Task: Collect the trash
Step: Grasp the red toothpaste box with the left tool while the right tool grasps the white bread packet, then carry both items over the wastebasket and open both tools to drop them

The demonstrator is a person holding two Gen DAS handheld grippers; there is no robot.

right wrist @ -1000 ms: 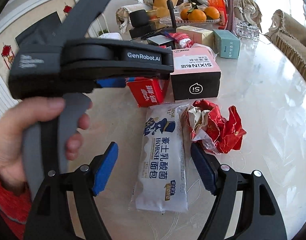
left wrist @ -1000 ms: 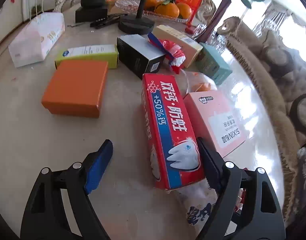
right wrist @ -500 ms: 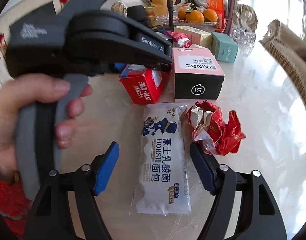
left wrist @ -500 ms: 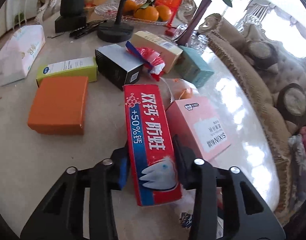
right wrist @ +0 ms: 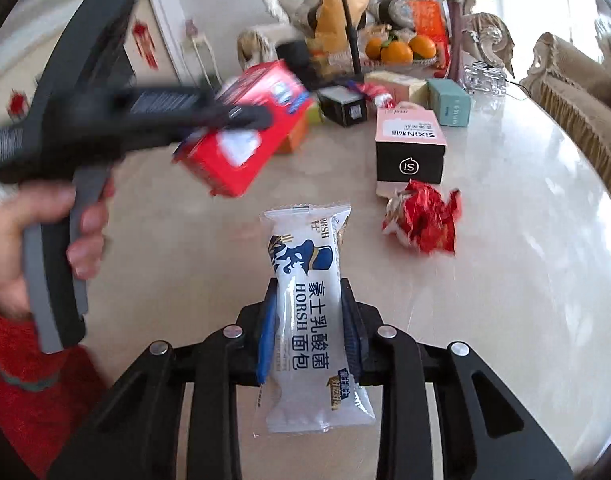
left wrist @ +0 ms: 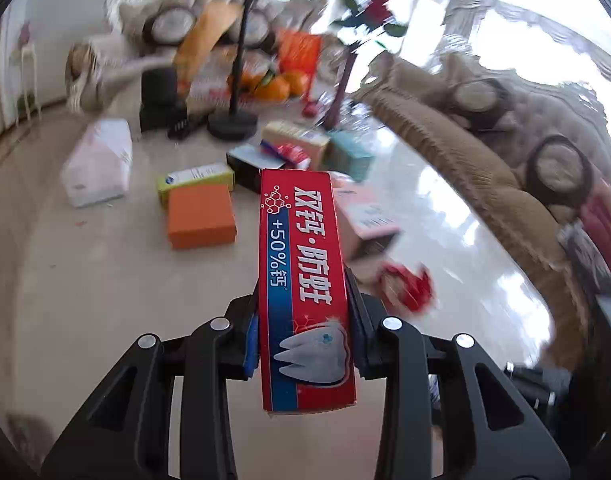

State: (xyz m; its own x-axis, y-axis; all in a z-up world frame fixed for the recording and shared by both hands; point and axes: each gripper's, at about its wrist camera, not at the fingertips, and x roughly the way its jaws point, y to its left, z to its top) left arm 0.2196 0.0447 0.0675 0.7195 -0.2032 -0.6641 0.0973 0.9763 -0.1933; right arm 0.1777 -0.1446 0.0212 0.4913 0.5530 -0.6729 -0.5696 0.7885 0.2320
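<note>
Gripping one piece of rubbish in each hand, the person had the collecting under way but far from finished. The left gripper [left wrist: 303, 344] was clamped on the red toothpaste box [left wrist: 303, 280], its pads pressed against the box's long sides, and the box was held up off the table [left wrist: 85, 300]; the right wrist view showed that same box [right wrist: 241, 136] in the air, tilted, ahead of the hand [right wrist: 33, 232] holding the tool. The right gripper [right wrist: 311, 332] had just been closing, and its pads squeezed the white bread wrapper [right wrist: 309, 320] between them, the wrapper standing out forward over the table top.

So two items looked picked up, though neither was yet dropped anywhere: no bin or bag was visible in either view, so where they should go could not be told. Still lying on the table was the crumpled red wrapper [right wrist: 423, 220], just in front of the pink-and-black box [right wrist: 409, 148]. Further back sat an orange box [left wrist: 201, 216], a green box [left wrist: 195, 178], a teal box [right wrist: 449, 102] and a tissue pack [left wrist: 99, 164]; whether those counted as trash was unclear. By my reading, the carrying away of both held pieces and at least the red wrapper remained.
</note>
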